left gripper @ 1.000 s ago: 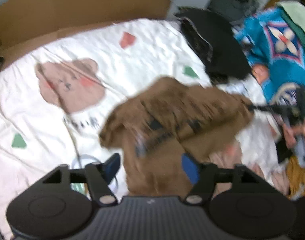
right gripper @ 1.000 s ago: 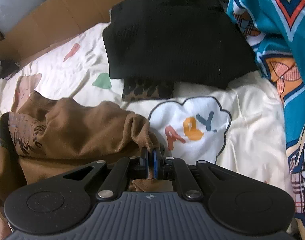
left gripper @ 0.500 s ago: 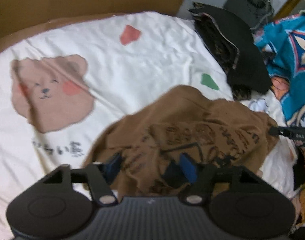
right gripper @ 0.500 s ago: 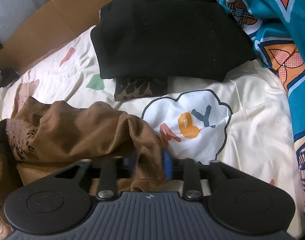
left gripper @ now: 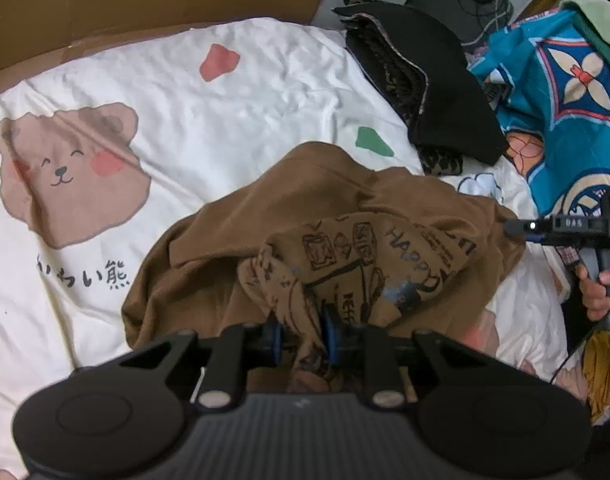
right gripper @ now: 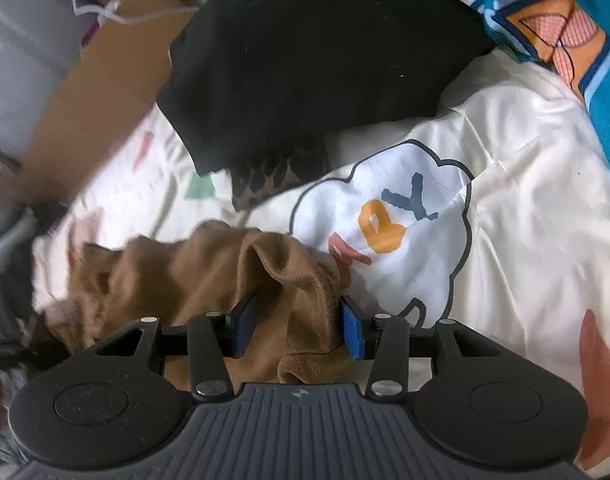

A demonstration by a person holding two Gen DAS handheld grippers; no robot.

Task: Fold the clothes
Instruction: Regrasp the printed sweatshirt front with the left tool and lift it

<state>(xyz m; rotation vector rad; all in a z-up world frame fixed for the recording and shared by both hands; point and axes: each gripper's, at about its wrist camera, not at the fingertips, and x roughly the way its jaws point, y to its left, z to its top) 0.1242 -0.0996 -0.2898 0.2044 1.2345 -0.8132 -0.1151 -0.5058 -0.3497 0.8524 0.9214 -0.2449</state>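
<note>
White bear-print bedsheet (left gripper: 233, 128) underneath, black folded garment (right gripper: 313, 60) at its far edge. Brown printed shirt (left gripper: 345, 216) crumpled mid-sheet. Left gripper (left gripper: 299, 335) closing, pads pinching a printed fold. Right gripper (right gripper: 296, 326) opening, jaws apart around the shirt's edge, not pressing.

Your left gripper (left gripper: 299, 330) is pointing steeply down and its jaws are closing, with a bunch of printed brown cotton shirt (left gripper: 345, 240) sitting between the blue pads. Your right gripper (right gripper: 295, 330) is opening, brown fabric lying loose between its pads. Your right hand (left gripper: 597, 288) is gripping its handle.
</note>
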